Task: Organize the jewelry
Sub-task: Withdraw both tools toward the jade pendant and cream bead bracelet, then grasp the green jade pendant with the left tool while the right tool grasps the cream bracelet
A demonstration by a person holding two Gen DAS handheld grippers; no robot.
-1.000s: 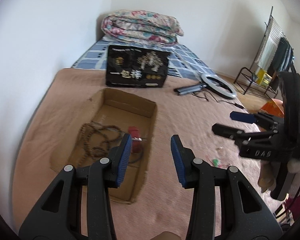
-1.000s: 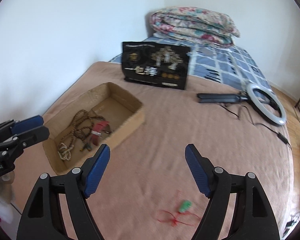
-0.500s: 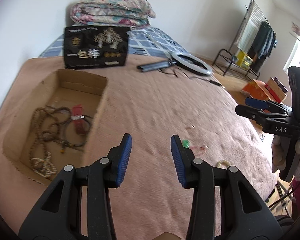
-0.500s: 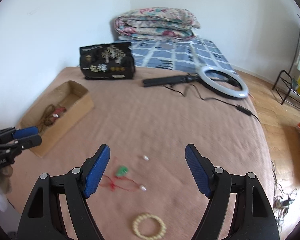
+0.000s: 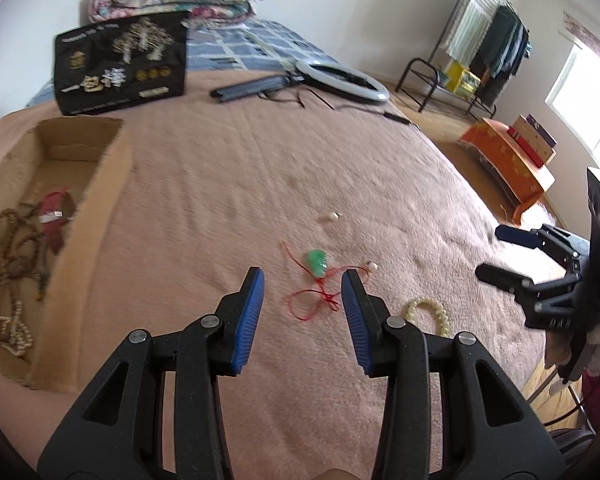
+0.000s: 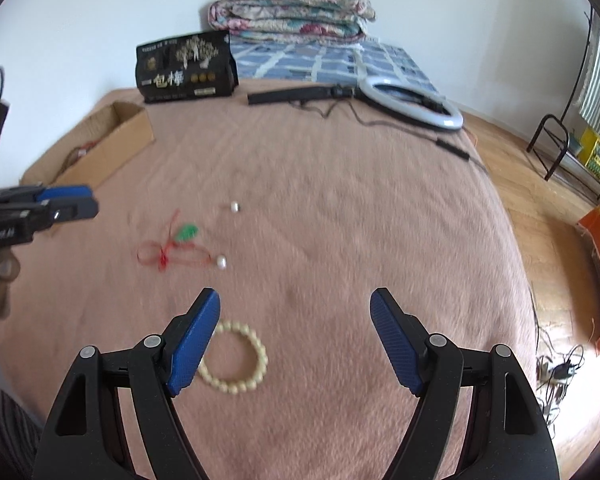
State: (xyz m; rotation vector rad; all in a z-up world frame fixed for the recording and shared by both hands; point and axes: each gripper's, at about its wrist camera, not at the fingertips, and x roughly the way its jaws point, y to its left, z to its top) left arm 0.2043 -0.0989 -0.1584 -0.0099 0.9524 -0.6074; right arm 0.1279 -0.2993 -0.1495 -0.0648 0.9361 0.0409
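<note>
A green pendant (image 5: 318, 261) on a red cord (image 5: 314, 300) lies on the pink blanket, just ahead of my open, empty left gripper (image 5: 303, 280). It also shows in the right wrist view (image 6: 187, 233). A cream bead bracelet (image 6: 236, 360) lies beside the left finger of my open, empty right gripper (image 6: 296, 300), and shows in the left wrist view (image 5: 428, 312). Two loose pearls (image 6: 235, 207) (image 6: 221, 262) lie nearby. A cardboard box (image 5: 96, 208) at the left holds brown bead strands (image 5: 12, 248) and a red item (image 5: 54, 216).
A black printed bag (image 5: 120, 60), a ring light (image 5: 342, 80) with its dark handle and cable, and a folded quilt (image 6: 292, 6) lie at the far end of the bed. The bed edge drops to wood floor (image 6: 548, 216) on the right, with an orange box (image 5: 508, 156).
Both grippers have swung right, away from the cardboard box, and moved over the loose jewelry. The pendant and bracelet now sit close to the fingers. Both stay open.
</note>
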